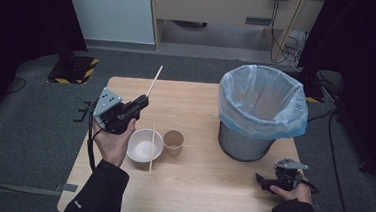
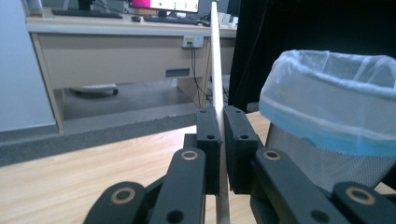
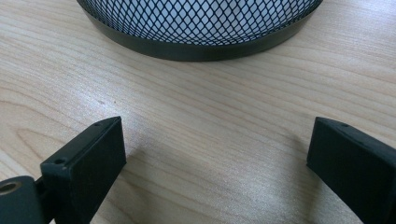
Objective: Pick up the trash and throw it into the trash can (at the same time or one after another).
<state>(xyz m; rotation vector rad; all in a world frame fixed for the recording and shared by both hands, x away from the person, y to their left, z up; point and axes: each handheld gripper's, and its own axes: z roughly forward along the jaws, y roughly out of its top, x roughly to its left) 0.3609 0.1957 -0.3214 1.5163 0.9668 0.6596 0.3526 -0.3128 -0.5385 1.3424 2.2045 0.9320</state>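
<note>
left of centre in the high view, the left gripper [image 1: 140,103] is clamping a wooden chopstick [image 1: 154,80], which is slanting up and right toward the table's [image 1: 200,187] far edge; in the left gripper view the chopstick [image 2: 215,70] is standing between the pressed jaws. a second chopstick [image 1: 152,148] is lying across the white bowl [image 1: 140,148], just beside a paper cup [image 1: 173,142]. at lower right, the right gripper [image 1: 261,181] is resting on the table near the lined bin [image 1: 261,111], its jaws standing wide apart with nothing between them.

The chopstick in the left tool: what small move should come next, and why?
Probably carry the chopstick rightward toward the bin. The left tool is shut on it above the table, the bin stands open, and a second chopstick lies across the bowl.
</note>
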